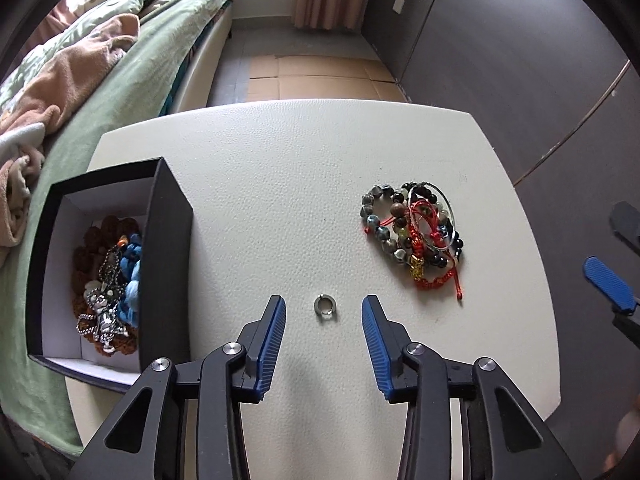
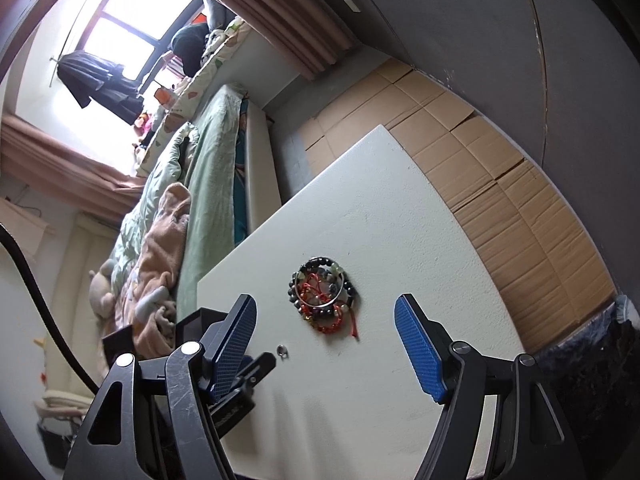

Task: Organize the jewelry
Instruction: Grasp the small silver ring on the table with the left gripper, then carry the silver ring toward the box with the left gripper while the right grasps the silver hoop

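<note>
A small silver ring [image 1: 325,309] lies on the white table [image 1: 280,184], between the tips of my open left gripper [image 1: 324,308], which is empty. A pile of bead bracelets and red cords [image 1: 416,228] lies to the right. A black box [image 1: 108,268] at the left holds chains, brown beads and blue cord. My right gripper [image 2: 325,312] is open and empty, raised above the table; its view shows the pile [image 2: 324,294] and the ring [image 2: 283,351]. The right gripper's blue fingers [image 1: 608,284] show at the far right of the left wrist view.
A bed with green sheets and a peach blanket [image 1: 72,80] runs along the table's left side. Cardboard sheets [image 2: 500,184] cover the floor beyond the table. A dark wall [image 1: 520,60] stands to the right.
</note>
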Available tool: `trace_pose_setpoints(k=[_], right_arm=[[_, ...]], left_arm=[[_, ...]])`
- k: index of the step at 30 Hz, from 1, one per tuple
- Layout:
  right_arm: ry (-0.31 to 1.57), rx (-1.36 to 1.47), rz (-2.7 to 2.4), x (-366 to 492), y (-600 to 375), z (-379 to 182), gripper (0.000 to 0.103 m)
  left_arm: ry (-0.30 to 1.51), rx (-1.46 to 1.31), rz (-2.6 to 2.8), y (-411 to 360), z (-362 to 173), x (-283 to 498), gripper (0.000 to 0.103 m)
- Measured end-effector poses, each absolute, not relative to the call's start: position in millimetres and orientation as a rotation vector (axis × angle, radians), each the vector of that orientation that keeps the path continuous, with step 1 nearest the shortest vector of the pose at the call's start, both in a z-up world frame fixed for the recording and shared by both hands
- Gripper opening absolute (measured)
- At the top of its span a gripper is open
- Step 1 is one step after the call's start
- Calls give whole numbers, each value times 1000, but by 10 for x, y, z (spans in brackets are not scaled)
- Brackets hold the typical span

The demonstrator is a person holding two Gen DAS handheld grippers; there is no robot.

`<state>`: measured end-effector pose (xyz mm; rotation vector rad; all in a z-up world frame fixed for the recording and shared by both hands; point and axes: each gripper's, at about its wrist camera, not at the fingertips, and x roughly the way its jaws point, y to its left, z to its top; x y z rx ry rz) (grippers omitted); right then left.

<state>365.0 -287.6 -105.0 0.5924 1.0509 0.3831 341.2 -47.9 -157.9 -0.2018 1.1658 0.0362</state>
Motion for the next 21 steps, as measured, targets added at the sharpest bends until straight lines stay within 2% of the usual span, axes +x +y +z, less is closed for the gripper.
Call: trace_pose_setpoints(k=[2, 6, 11, 13, 21], right_arm=[[1046, 604, 380, 3671, -2910, -1052, 72], [1046, 614, 380, 3717, -2947, -1059, 72], [1047, 600, 359, 3767, -2962, -1066, 72], [1054, 591, 355, 3786, -2934, -1077, 72], [1080, 508, 392, 3856, -2673, -1124, 72]], left_arm=[[1174, -187, 45, -506, -1617, 3446, 40], [1212, -168, 50, -558, -1729, 3501, 28], [1201, -136, 72, -583, -1722, 3494, 24], [1201, -115, 88, -593, -1720, 3500, 13], [1154, -236, 45, -399, -1570, 3443, 13]])
